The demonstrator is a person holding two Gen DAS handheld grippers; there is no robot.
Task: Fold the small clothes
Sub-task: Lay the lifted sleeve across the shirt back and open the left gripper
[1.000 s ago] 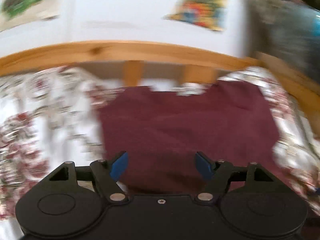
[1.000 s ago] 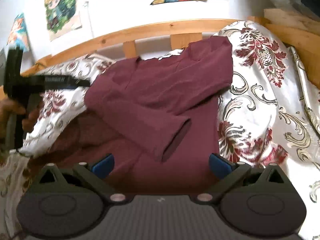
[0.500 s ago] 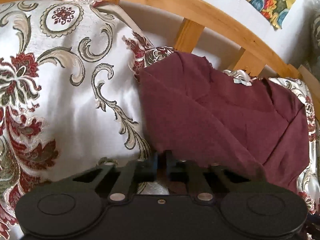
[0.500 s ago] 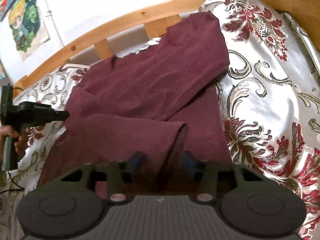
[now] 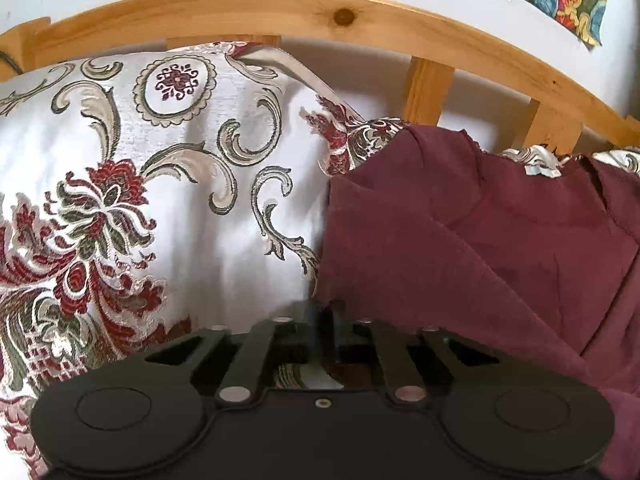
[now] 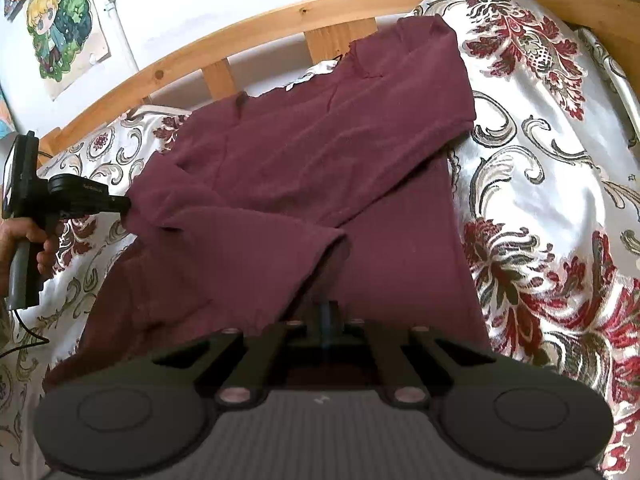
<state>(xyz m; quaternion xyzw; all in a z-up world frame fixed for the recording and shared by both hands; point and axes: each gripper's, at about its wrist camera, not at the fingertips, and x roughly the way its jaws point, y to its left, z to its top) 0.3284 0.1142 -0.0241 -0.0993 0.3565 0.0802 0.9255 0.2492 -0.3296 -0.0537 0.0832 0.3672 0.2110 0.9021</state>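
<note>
Maroon shirt (image 6: 320, 168) lies collar toward headboard (image 6: 248, 36) (sleeves folded across) — right gripper (image 6: 329, 312) clamped on hem, left gripper (image 5: 322, 316) opening at side edge.

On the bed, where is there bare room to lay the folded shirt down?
Free: the floral bedspread right of the maroon shirt, and the patch on its other side up to the wooden bed rail. Crowded: the middle, where the shirt lies under both hand-held grippers.

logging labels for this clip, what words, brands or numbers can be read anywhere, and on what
Nothing can be read for certain.
Left tool: small pale lettering on its black body, too small and blurred to read.
Cartoon poster on the wall: a picture only, no legible words.
Maroon shirt: no print shows.
</note>
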